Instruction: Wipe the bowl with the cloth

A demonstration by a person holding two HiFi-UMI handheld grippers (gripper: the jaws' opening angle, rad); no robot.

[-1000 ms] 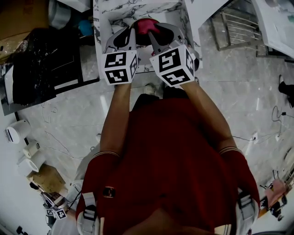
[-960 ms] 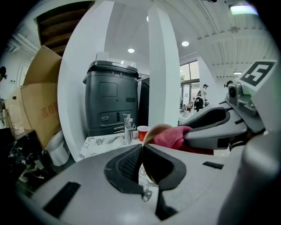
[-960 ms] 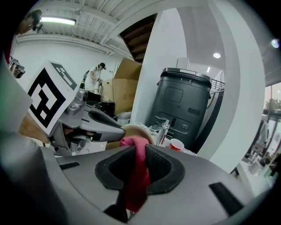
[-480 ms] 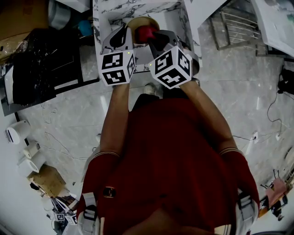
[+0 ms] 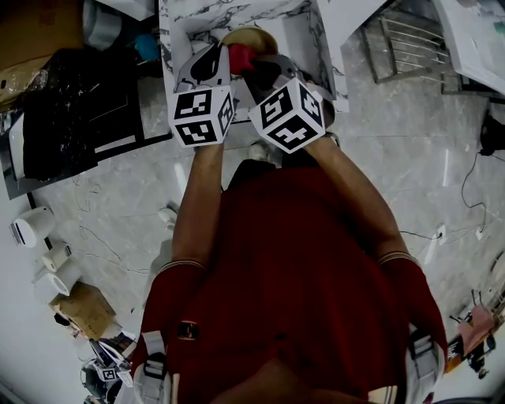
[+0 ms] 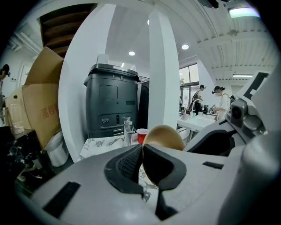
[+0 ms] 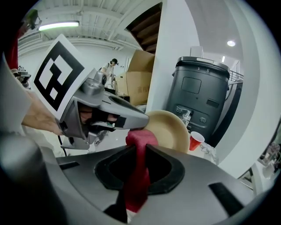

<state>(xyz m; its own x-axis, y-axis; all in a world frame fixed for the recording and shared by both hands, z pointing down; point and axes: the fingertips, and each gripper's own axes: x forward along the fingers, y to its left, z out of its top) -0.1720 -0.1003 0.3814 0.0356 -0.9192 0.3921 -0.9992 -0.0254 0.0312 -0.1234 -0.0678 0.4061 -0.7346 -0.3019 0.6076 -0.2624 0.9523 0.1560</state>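
A tan bowl (image 5: 254,35) is held tilted above the marble table (image 5: 180,24), its hollow facing the right gripper. My left gripper (image 5: 224,52) is shut on the bowl's rim; in the left gripper view the bowl (image 6: 165,134) rises just behind the closed jaws (image 6: 141,151). My right gripper (image 5: 254,65) is shut on a red cloth (image 5: 241,55). In the right gripper view the cloth (image 7: 139,147) stands up between the jaws (image 7: 139,151), and its top lies against the bowl's (image 7: 170,129) lower left rim, just under the left gripper (image 7: 107,112).
A red cup (image 7: 196,140) and a metal tap-like fitting (image 6: 127,132) stand on the table behind the bowl. A dark grey machine (image 6: 112,105) and a white pillar (image 6: 163,74) rise beyond. Cardboard boxes (image 6: 39,105) sit to the left. People work at a far counter (image 6: 199,121).
The right gripper has shifted left and tipped further down. The red cloth, which covered the bowl's middle, now sits at its near left edge, so the tan bowl shows. The left gripper stayed put.
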